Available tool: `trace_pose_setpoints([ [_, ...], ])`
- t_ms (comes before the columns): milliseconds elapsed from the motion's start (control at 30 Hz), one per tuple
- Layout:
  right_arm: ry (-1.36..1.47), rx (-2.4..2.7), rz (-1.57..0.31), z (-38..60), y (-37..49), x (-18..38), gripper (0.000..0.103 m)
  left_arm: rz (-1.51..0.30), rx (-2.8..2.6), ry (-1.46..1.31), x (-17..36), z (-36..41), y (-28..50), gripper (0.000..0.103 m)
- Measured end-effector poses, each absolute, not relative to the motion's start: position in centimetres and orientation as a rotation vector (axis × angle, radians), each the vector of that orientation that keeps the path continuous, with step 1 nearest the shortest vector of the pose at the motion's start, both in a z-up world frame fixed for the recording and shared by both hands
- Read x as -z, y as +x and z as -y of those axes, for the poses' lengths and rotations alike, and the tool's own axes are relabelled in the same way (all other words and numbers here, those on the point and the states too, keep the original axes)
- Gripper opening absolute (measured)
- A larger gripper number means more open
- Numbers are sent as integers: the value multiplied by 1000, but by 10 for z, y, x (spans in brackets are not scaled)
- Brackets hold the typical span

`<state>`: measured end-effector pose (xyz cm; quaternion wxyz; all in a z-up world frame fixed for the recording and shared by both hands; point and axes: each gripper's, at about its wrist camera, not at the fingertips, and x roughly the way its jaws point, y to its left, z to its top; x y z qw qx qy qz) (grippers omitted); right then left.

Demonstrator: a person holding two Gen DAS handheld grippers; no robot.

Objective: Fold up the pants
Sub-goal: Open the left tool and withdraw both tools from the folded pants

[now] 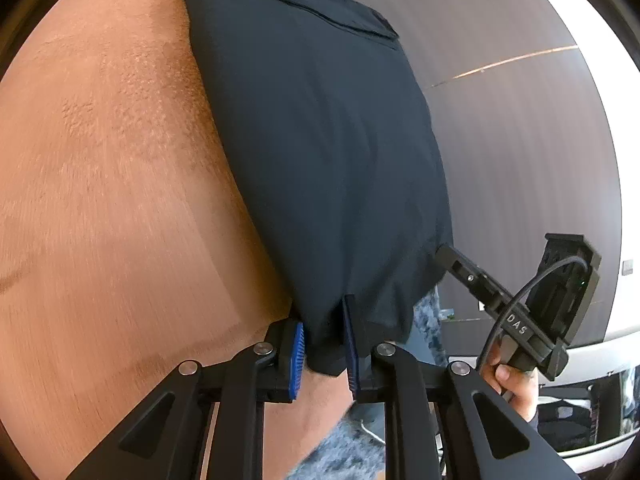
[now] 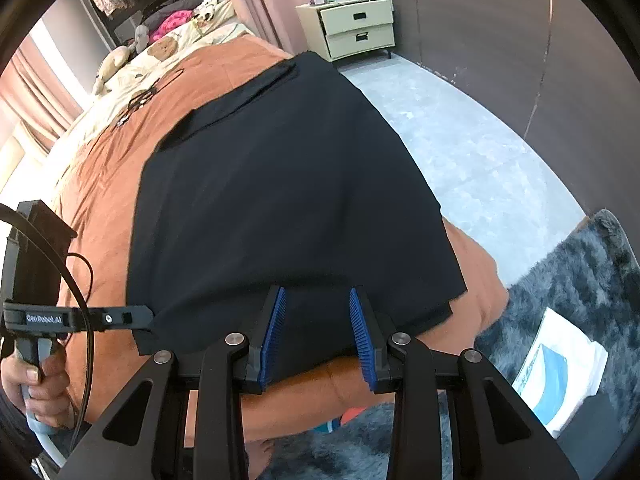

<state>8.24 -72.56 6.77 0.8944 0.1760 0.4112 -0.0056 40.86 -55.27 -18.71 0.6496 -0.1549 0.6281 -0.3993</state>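
Black pants (image 1: pixel 320 140) lie folded into a rough rectangle on an orange bedspread (image 1: pixel 100 180), and show in the right wrist view (image 2: pixel 280 200) too. My left gripper (image 1: pixel 324 340) has its blue pads closed onto the near corner of the pants at the bed's edge. In the right wrist view it shows at the left (image 2: pixel 144 318), its tip touching the fabric's near left corner. My right gripper (image 2: pixel 318 332) is open, its blue pads astride the near edge of the pants without pinching it. It also shows in the left wrist view (image 1: pixel 444 252), its tip at the pants' right edge.
A cream bedside drawer unit (image 2: pixel 352 28) stands beyond the bed by a dark wall (image 2: pixel 520 40). A grey shaggy rug (image 2: pixel 580 280) with a white and blue bag (image 2: pixel 560 368) lies on the floor at right. Pillows and soft toys (image 2: pixel 160 40) are at the bed's far end.
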Motion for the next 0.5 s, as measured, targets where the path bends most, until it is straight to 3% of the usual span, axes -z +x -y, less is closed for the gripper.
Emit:
trace_pose_setpoints([
  [200, 378, 29, -840, 717, 66, -79, 32, -1409, 902, -267, 173, 561, 393, 15],
  [233, 379, 38, -837, 716, 62, -81, 41, -1404, 897, -258, 170, 560, 392, 15],
  [267, 377, 56, -829, 714, 58, -86, 57, -1392, 888, -247, 164, 559, 391, 15],
  [333, 377, 74, -800, 710, 49, -95, 70, -1365, 885, -227, 149, 562, 386, 15],
  [467, 375, 84, -770, 697, 34, -109, 78, -1304, 878, -178, 121, 558, 378, 21],
  [500, 366, 91, -765, 693, 29, -112, 79, -1291, 878, -174, 115, 557, 377, 27],
])
